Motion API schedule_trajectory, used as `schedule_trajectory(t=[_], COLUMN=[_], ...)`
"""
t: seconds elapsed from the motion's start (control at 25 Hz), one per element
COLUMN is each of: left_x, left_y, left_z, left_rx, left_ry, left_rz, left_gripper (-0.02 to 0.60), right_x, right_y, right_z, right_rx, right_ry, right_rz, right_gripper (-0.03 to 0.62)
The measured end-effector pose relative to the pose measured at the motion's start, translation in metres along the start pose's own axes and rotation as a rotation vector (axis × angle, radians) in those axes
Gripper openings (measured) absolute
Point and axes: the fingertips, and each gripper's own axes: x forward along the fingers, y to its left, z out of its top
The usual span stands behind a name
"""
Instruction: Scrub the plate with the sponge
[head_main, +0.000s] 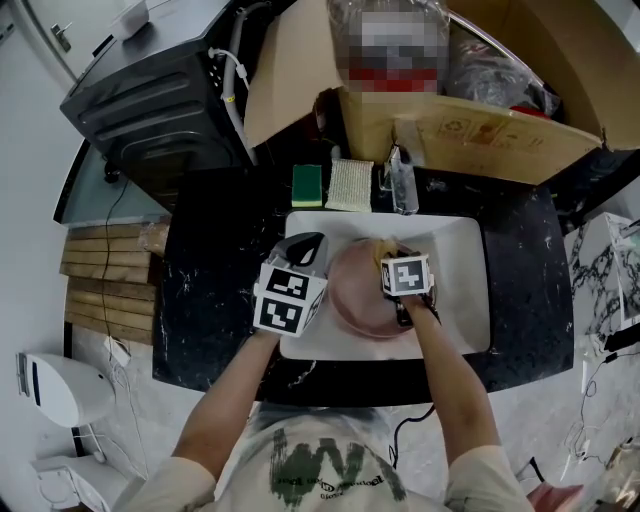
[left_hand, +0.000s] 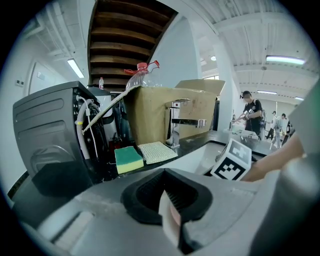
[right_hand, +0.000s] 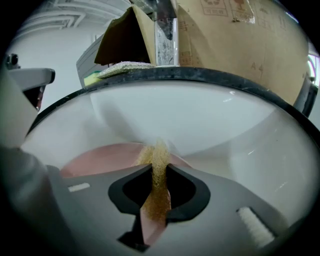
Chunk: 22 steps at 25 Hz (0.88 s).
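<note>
- Right gripper (right_hand: 159, 172): jaws pinched tight on a tan fibrous scrubbing sponge (right_hand: 159, 150), its tip over the round pink plate (right_hand: 100, 157) just ahead.
- Left gripper (left_hand: 170, 202): jaws clamped on that plate's thin rim, inside the white rectangular sink (head_main: 455, 250).
- Beyond the left gripper, 1 green-and-yellow block sponge (left_hand: 128, 159) lies on the black stone counter (head_main: 520, 220).

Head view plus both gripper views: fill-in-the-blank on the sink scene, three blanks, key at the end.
1. The right claw is shut on a tan sponge that rests on the ____ plate.
2. The left claw grips that plate by its ____.
3. The plate lies in the white ____, in front of the faucet.
Missing words: pink; rim; sink.
</note>
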Motion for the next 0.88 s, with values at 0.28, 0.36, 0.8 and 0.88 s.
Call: schedule_trajectory(t=[0.28, 0.36, 0.8, 0.88], left_x=[-0.001, -0.001, 0.0, -0.001], left_y=[-0.003, -0.003, -0.009, -0.01], left_z=[0.002, 0.003, 0.002, 0.003], left_rx=[-0.006, -0.007, -0.01, -0.011], left_ry=[-0.007, -0.009, -0.009, -0.012], left_rz=[-0.005, -0.004, -0.011, -0.013], left_gripper=[0.0, 0.0, 0.0, 0.0], right_x=[0.011, -0.002, -0.03, -0.032], right_y=[-0.019, -0.023, -0.037, -0.043], right_z=[-0.019, -0.018, -0.021, -0.026], right_rx=[-0.036, -0.048, -0.11, -0.101], right_ry=[0.044, 0.064, 0.091, 0.101], right_rz=[-0.026, -0.059, -0.113, -0.121], right_gripper=[0.072, 0.072, 0.072, 0.072])
